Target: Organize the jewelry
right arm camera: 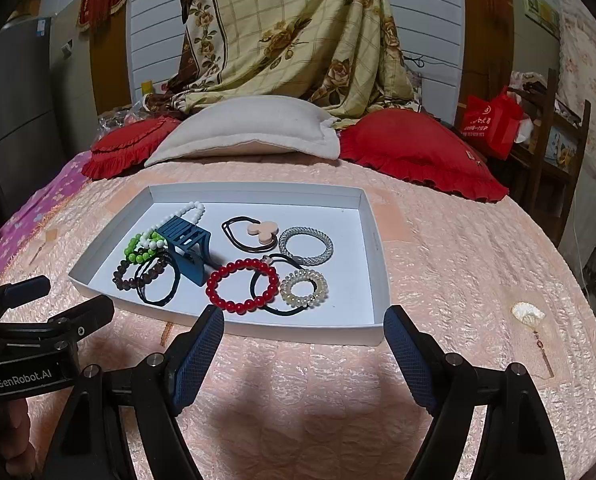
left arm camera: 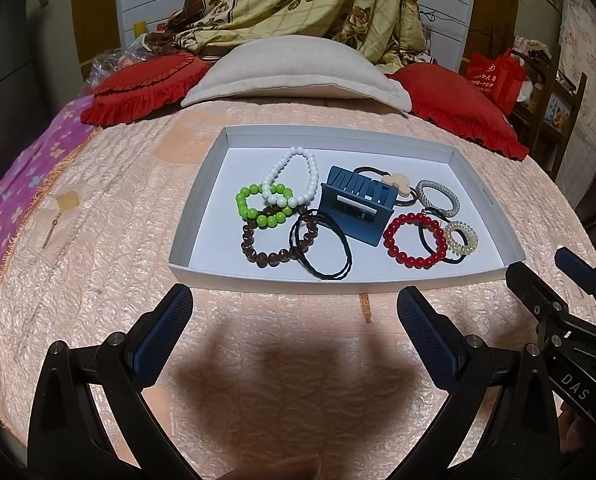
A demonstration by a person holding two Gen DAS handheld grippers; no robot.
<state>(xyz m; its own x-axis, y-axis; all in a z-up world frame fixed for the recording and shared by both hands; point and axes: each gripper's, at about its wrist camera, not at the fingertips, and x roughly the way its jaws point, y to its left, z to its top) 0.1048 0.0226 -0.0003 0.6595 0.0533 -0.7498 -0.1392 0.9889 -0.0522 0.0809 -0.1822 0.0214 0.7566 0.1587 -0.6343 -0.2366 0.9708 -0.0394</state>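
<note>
most jewelry is seen gathered in the tray (left arm camera: 202,184), a hair clip (left arm camera: 52,216) left near the bed's left edge, while both the left gripper (left arm camera: 294,332) and right gripper (right arm camera: 303,344) are held spread, empty.

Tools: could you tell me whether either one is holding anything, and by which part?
Nothing is held: the left tool and right tool are both open over the bedspread, short of the tray.

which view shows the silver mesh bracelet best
The right wrist view: the silver mesh bracelet lies there as a full open ring, uncovered, near the tray's right wall. In the left wrist view the same bracelet is smaller and foreshortened, with a black hair tie crossing its near edge.
</note>
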